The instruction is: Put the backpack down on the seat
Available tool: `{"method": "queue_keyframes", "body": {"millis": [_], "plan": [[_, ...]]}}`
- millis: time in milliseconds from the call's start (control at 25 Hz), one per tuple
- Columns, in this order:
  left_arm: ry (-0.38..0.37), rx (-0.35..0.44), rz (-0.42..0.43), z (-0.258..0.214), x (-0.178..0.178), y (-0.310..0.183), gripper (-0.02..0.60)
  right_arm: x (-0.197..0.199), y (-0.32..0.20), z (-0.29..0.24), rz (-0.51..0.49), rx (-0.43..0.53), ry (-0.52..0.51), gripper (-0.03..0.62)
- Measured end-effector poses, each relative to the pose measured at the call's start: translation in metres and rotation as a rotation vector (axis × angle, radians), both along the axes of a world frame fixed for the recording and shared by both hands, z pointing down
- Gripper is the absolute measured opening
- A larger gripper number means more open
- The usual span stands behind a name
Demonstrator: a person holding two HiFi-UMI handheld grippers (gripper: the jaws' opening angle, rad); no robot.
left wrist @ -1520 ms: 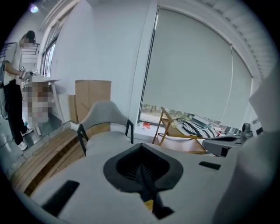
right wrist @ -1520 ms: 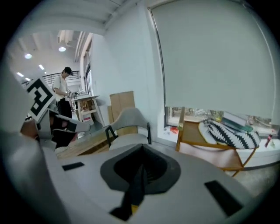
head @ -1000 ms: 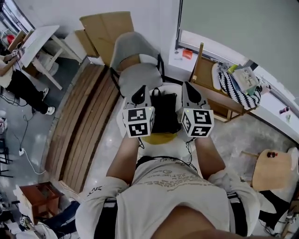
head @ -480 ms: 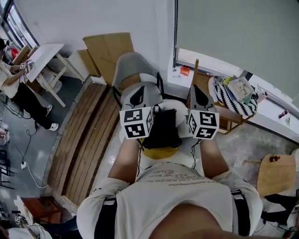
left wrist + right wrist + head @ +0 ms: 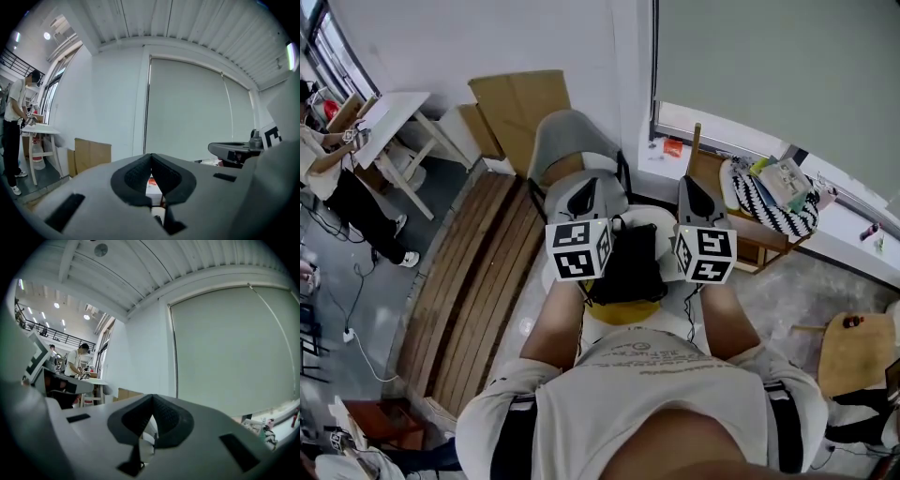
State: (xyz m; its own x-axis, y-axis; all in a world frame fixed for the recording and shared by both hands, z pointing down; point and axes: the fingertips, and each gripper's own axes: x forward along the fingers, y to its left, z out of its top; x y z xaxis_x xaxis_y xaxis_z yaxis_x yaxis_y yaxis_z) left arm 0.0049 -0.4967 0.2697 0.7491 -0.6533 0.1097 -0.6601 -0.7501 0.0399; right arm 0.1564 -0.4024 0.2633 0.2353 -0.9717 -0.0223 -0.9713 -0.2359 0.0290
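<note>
A black backpack [image 5: 628,262] with a yellow bottom hangs in front of my body between the two grippers. My left gripper [image 5: 586,190] [image 5: 151,157] is shut, and a thin black strap [image 5: 159,220] runs down from its jaws. My right gripper [image 5: 689,187] [image 5: 152,399] is shut too, with a dark strap [image 5: 135,453] dropping below its pads. Both point about level, toward the wall. Just beyond their tips stands a grey chair [image 5: 567,141]; its seat [image 5: 567,186] is partly hidden by the left gripper. Under the backpack a white round surface [image 5: 656,217] shows.
Wooden slats [image 5: 478,272] lie on the floor to the left, and cardboard [image 5: 520,103] leans on the wall behind the chair. A person [image 5: 337,178] stands at a white table [image 5: 389,108] far left. A wooden rack with a striped bag [image 5: 769,197] stands right, with a wooden stool [image 5: 853,352] nearer.
Both grippers have risen a little with the backpack hanging between them. Their jaws have stayed shut.
</note>
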Motion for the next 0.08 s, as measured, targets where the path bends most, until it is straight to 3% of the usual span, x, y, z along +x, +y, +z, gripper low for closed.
{"method": "queue_keyframes", "body": {"millis": [80], "plan": [[0.0,0.0,0.0,0.0015,-0.0056,-0.0019,0.021,-0.0075,-0.0026,-0.0005,-0.005,0.001,0.004,0.026]]}}
